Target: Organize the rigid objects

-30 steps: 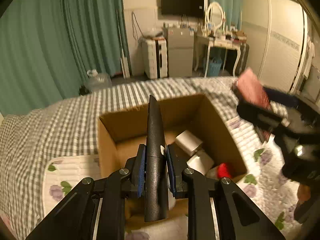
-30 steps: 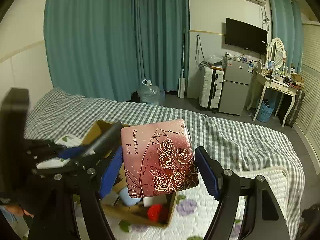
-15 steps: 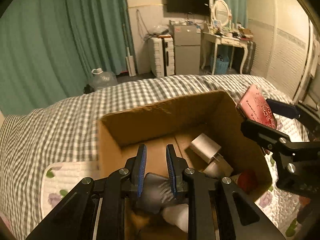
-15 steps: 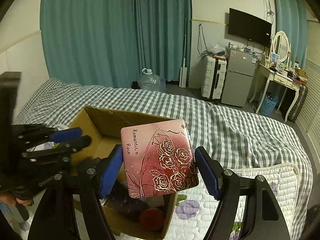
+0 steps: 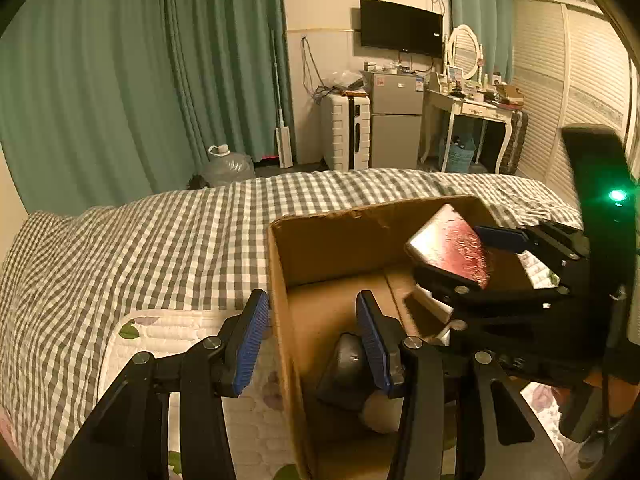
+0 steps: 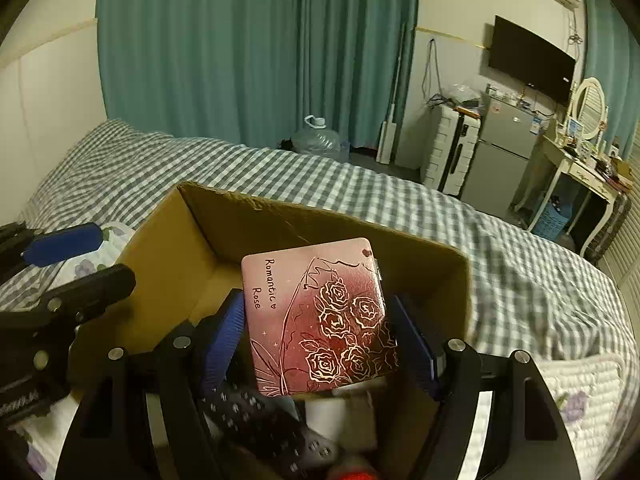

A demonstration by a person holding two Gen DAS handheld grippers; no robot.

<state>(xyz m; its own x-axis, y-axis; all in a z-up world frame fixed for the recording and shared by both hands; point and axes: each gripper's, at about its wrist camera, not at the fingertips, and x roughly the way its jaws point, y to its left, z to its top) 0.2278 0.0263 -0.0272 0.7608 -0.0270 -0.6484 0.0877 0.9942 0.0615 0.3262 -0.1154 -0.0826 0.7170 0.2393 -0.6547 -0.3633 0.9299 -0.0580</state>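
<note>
Pink case [image 6: 320,316] clamped in right gripper [image 6: 318,342] over box [image 6: 168,248].

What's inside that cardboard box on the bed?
Inside the cardboard box lie a dark remote control, something white and something red. The pink rose case, held by the right gripper above them, covers the rest.

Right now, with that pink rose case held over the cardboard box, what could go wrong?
1. The right gripper holds the rose case only by its side edges, tilted; it could slip and land hard on the remote below.
2. The open left gripper straddles the box wall; pulling away carelessly might drag the cardboard box.
3. Both grippers crowd the box and could bump.
</note>
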